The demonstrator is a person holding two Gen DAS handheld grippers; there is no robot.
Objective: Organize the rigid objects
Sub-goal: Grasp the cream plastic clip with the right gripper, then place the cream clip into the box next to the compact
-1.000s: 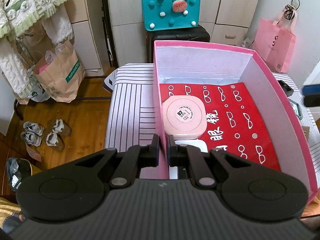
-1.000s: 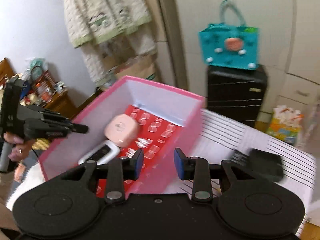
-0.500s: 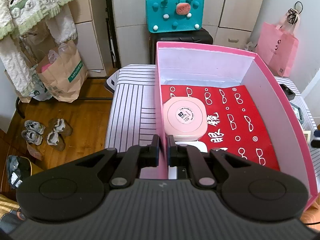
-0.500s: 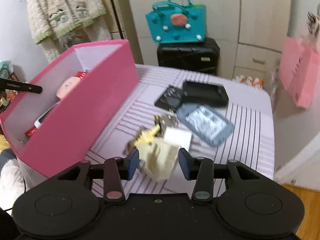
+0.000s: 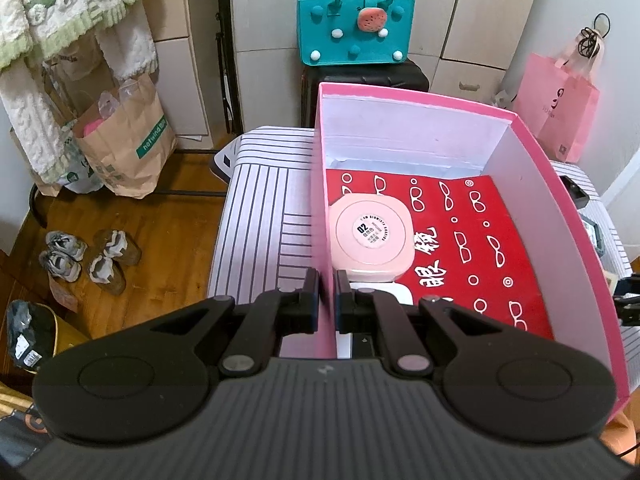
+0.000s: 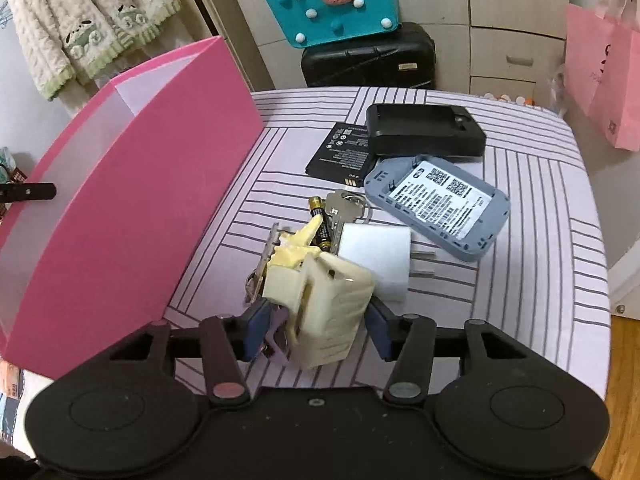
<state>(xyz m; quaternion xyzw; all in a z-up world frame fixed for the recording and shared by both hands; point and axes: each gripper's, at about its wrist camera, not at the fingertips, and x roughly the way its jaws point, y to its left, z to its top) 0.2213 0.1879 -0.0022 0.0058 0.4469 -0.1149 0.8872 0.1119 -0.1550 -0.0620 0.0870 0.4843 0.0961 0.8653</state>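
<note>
A pink box (image 5: pixel 560 216) stands on the striped table; it also shows in the right wrist view (image 6: pixel 132 200). Inside lie a pink square case (image 5: pixel 370 236) and a white device (image 5: pixel 400 294) on a red sheet. My left gripper (image 5: pixel 327 292) is shut on the box's left wall. My right gripper (image 6: pixel 316 332) is open, its fingers on either side of a cream plastic piece (image 6: pixel 324 300) on the table. Behind it lie a white charger plug (image 6: pixel 376 256), a battery (image 6: pixel 320 222) and keys (image 6: pixel 344 206).
A grey device shell (image 6: pixel 436 204), a flat black battery (image 6: pixel 344 156) and a black cradle (image 6: pixel 424 130) lie further back. A black suitcase (image 6: pixel 368 60) with a teal bag (image 6: pixel 332 4) stands behind the table. The table edge runs along the right.
My right gripper swung from over the box to the pile of objects and came down around the cream piece. My left gripper kept its hold on the box wall.
</note>
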